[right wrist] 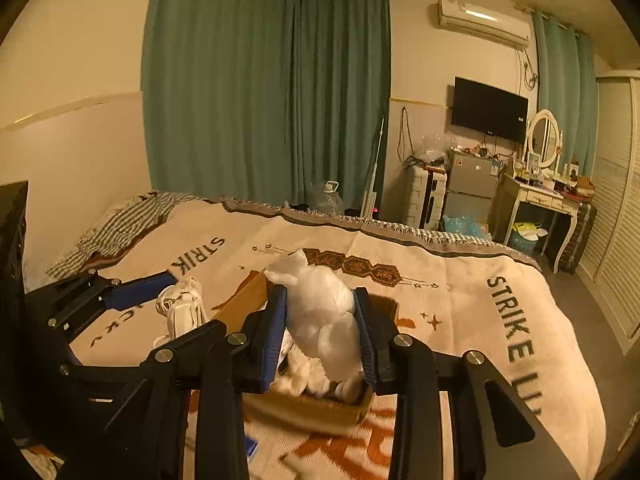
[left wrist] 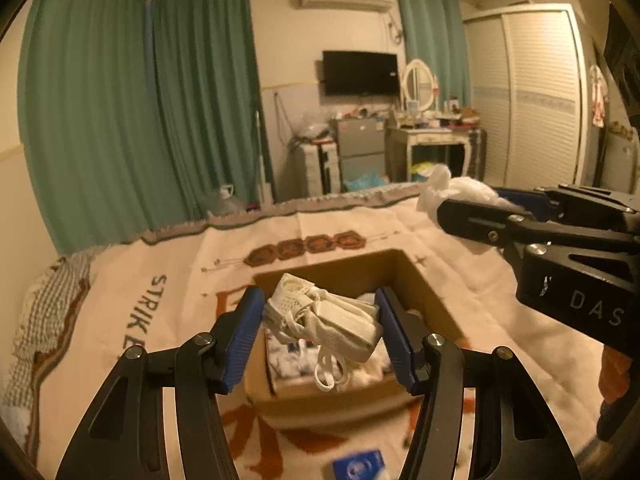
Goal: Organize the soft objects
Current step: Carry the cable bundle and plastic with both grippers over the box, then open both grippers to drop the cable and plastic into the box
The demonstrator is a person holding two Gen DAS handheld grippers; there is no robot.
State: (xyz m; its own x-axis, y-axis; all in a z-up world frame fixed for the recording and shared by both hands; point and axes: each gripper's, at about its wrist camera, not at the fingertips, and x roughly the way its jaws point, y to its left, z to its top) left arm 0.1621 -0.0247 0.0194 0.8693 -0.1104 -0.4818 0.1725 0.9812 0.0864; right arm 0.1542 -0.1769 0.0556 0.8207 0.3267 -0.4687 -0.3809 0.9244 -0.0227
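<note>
White bundle (right wrist: 320, 312) clamped in right tool (right wrist: 320, 336); left tool (left wrist: 320, 328) clamps mesh pouch (left wrist: 324, 320) above box (left wrist: 424, 292)

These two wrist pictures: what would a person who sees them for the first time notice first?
First, the open brown cardboard box on the cream patterned bed blanket, already holding pale soft things. Directly above it, the left gripper holds a cream mesh fabric item with dangling white cords between its blue pads. The right gripper clamps a white crumpled plastic bag over the box's near side.
</note>
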